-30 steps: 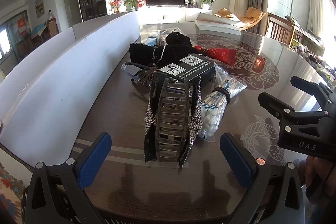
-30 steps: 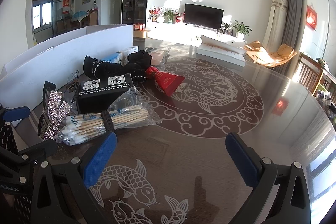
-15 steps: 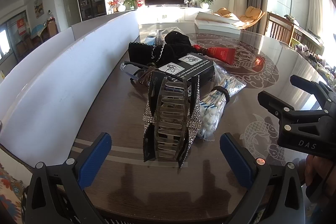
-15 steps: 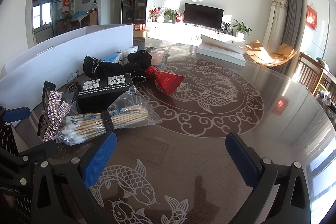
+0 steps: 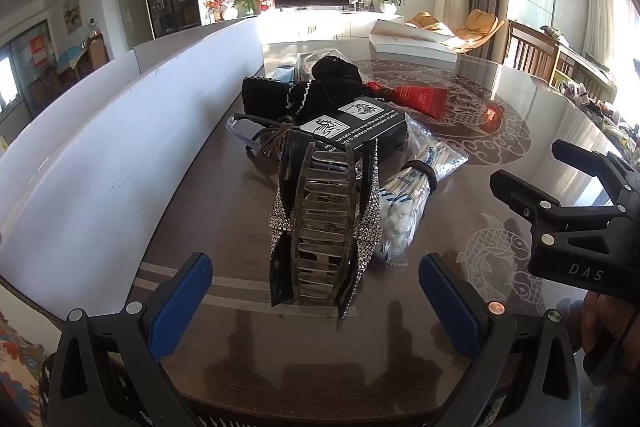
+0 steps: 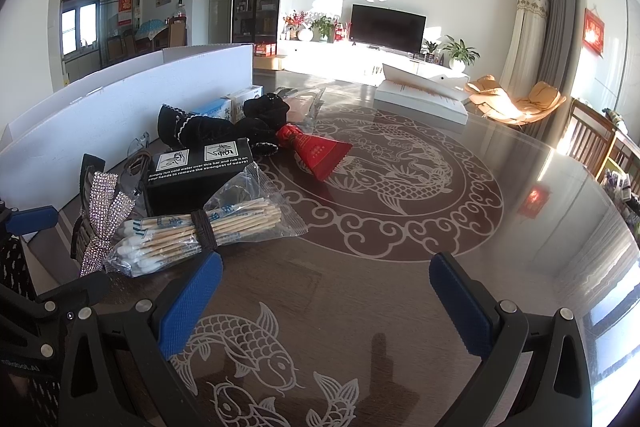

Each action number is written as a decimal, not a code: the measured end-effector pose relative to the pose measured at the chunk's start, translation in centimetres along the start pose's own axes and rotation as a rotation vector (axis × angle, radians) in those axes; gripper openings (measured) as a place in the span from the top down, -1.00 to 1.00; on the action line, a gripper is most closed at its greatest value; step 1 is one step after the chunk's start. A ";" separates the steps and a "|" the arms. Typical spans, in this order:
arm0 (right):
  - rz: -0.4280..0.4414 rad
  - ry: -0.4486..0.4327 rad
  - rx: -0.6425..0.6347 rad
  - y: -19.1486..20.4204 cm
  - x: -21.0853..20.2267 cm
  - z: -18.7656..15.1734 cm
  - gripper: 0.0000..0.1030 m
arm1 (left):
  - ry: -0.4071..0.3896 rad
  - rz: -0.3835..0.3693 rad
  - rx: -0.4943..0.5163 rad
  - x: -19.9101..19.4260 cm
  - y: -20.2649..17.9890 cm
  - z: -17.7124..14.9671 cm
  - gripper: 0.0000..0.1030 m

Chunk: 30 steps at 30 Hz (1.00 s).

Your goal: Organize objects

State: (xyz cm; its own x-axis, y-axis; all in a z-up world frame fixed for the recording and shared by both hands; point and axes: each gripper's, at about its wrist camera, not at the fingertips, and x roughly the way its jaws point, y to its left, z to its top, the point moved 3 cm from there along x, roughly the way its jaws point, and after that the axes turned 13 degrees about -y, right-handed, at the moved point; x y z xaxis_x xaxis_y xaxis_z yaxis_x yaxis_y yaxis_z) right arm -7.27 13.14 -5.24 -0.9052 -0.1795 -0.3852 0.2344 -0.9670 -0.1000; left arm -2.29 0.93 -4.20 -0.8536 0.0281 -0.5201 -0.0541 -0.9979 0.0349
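Observation:
A rhinestone hair claw clip stands on the dark table right ahead of my open, empty left gripper; it also shows in the right wrist view. Beside it lies a bag of cotton swabs. Behind them sit a black box with white labels, black fabric items and a red pouch. My right gripper is open and empty over the fish pattern, right of the swabs.
A white board stands along the table's left side. Clear glasses lie by the box. Small boxes and a plastic bag sit behind the fabric. A white flat box lies at the far side.
The left gripper has edged slightly closer to the hair clip. The right gripper has not visibly moved.

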 end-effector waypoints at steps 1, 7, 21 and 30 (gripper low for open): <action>0.000 0.000 0.000 0.0 0.0 -0.1 -1.00 | 0.000 0.000 0.001 0.0 0.0 0.0 -1.00; 0.002 0.019 -0.002 0.3 0.3 -0.1 -1.00 | 0.019 0.009 0.006 0.1 0.1 -0.2 -1.00; 0.061 0.167 0.025 0.0 2.3 -0.8 -1.00 | 0.088 0.034 0.037 1.0 0.3 -1.3 -1.00; 0.057 0.199 0.029 0.0 2.7 -0.9 -1.00 | 0.112 0.030 0.014 0.9 0.9 -1.5 -1.00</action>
State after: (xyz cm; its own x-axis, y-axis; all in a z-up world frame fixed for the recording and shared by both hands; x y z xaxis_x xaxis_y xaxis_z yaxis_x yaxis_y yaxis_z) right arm -9.41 12.79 -7.13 -0.8021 -0.1978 -0.5634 0.2706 -0.9615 -0.0477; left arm -2.32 -0.02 -5.95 -0.7918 -0.0093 -0.6107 -0.0371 -0.9973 0.0633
